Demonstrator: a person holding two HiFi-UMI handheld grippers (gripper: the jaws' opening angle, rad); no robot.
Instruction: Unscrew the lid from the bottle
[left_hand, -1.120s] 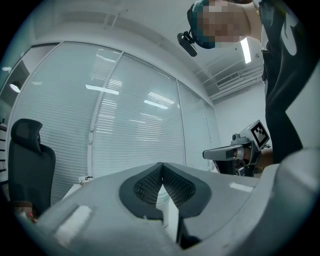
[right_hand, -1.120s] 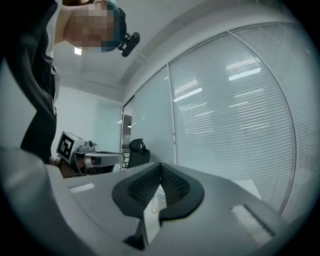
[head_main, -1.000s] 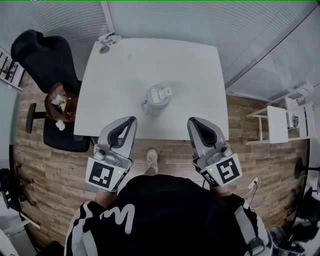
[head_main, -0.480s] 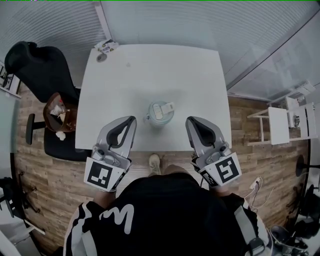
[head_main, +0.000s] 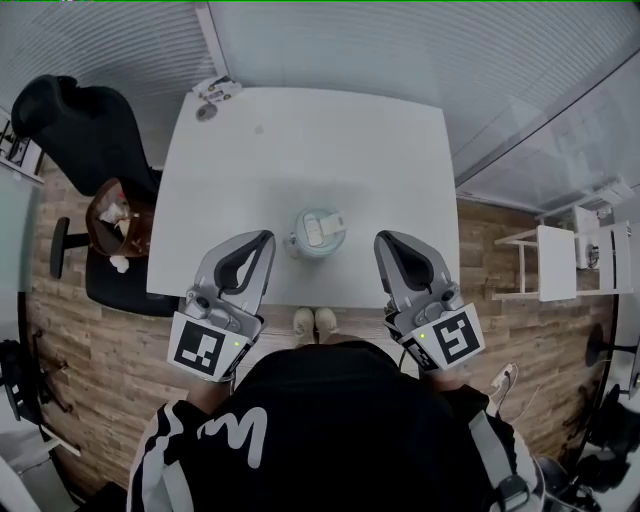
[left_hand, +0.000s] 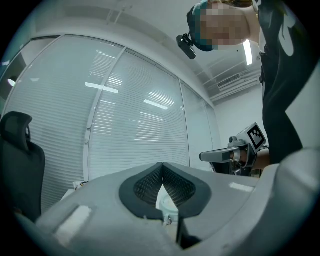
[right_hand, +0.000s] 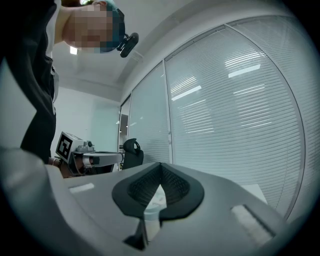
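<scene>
a pale bottle (head_main: 316, 243) stands upright near the front edge of the white table (head_main: 300, 140), lid (head_main: 319, 225) on. both grippers are pinched closed and empty. the bottle sits at three o'clock from the left gripper (head_main: 264, 238) and nine o'clock from the right gripper (head_main: 383, 240). the left one seems slightly nearer.

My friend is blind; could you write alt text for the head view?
A pale lidded bottle stands near the person's edge of a white table. The left gripper and right gripper, both shut, flank it without touching.
</scene>
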